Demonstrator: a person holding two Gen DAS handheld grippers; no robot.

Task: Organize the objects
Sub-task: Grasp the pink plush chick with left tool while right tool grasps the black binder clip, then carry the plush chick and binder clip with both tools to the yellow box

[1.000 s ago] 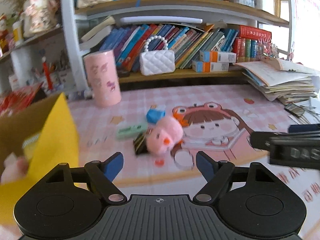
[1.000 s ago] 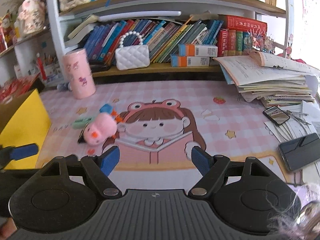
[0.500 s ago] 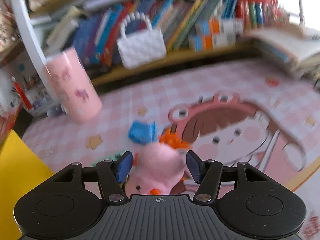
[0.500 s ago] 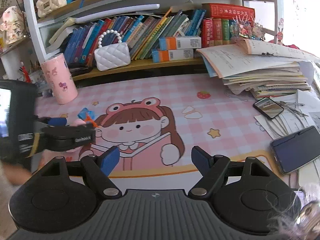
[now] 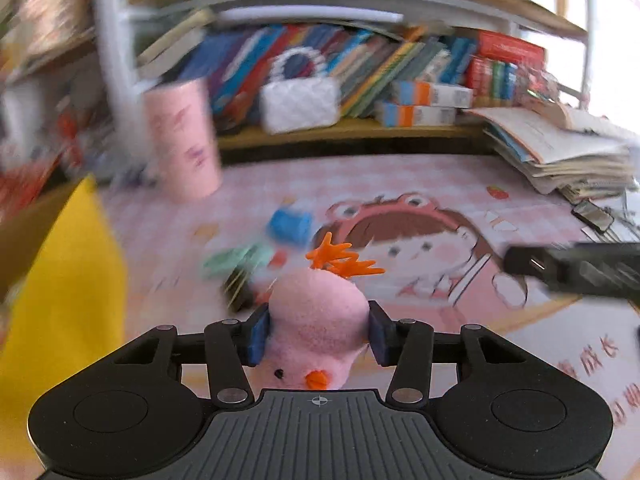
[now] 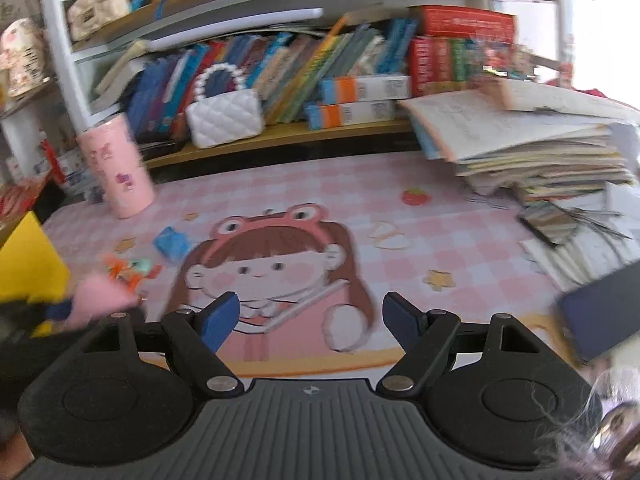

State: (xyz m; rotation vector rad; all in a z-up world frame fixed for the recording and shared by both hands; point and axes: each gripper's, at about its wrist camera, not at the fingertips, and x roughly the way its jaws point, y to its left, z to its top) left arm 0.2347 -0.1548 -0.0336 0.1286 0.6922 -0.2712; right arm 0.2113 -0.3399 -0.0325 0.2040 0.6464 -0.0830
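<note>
No writing reads clearly for me through the blur. At the mat's left edge stands the yellow box [image 5: 68, 300]. My left gripper [image 5: 318, 334] is clamped on the pink plush toy [image 5: 316, 320], orange feet forward, near the mat's front edge. Beyond lie a green item [image 5: 236, 258] and blue block [image 6: 172, 242], both smeared. My right gripper [image 6: 312, 316] is spread apart, holding nothing, over the cartoon mat [image 6: 360, 196].

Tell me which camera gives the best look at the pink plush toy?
The left wrist view. There the pink plush toy fills the centre, clamped in the left gripper, with its orange beak, black eye and orange feet plain. The right wrist view shows it only as a blurred pink patch at the far left edge.
</note>
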